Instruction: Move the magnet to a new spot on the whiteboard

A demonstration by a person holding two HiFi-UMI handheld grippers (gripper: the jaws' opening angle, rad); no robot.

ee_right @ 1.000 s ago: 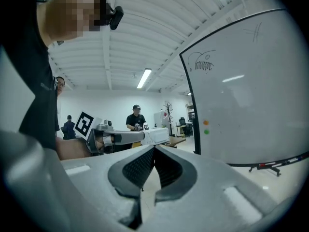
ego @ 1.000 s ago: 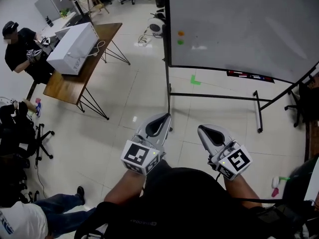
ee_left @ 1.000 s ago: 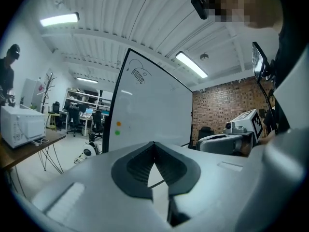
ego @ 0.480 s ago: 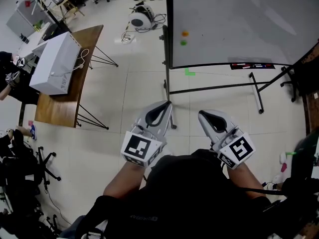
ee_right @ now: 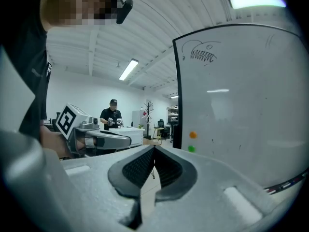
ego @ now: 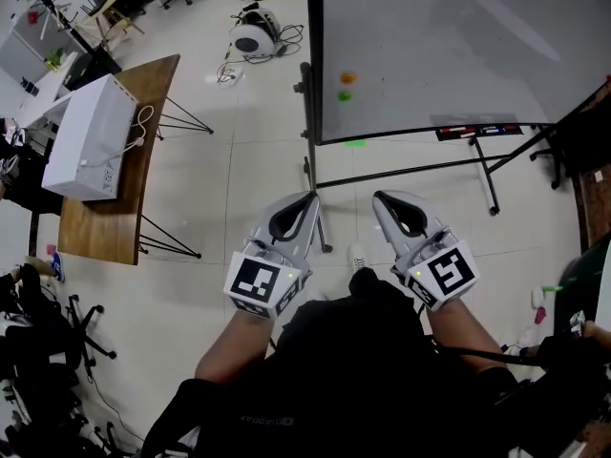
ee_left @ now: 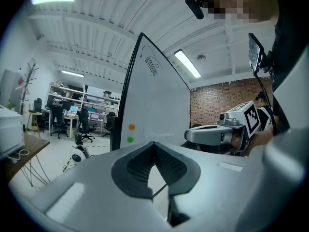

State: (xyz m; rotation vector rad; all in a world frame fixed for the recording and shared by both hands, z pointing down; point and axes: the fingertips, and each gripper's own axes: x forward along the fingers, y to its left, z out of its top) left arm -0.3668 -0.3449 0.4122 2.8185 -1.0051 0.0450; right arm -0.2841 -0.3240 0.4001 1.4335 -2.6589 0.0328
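Note:
The whiteboard (ego: 458, 36) stands ahead on a black frame. Near its left edge sit an orange magnet (ego: 347, 78) and, just below it, a green magnet (ego: 344, 95). My left gripper (ego: 291, 213) and right gripper (ego: 401, 210) are held side by side close to my body, well short of the board, both shut with nothing between the jaws. In the left gripper view the orange magnet (ee_left: 131, 126) and green magnet (ee_left: 129, 139) show above the shut tips (ee_left: 154, 144). The right gripper view shows the same orange magnet (ee_right: 192, 135) and green magnet (ee_right: 191, 149) on the board (ee_right: 241, 95).
A wooden table (ego: 105, 218) with a white box (ego: 91, 136) stands to the left. The board's stand leg (ego: 310, 175) and marker ledge (ego: 477, 130) lie ahead. Office chairs (ego: 38, 351) sit at lower left. A person (ee_right: 112, 114) stands by a far table.
The view has shifted closer to the whiteboard and the table has slid left. Both grippers sit slightly higher in view, still shut and empty.

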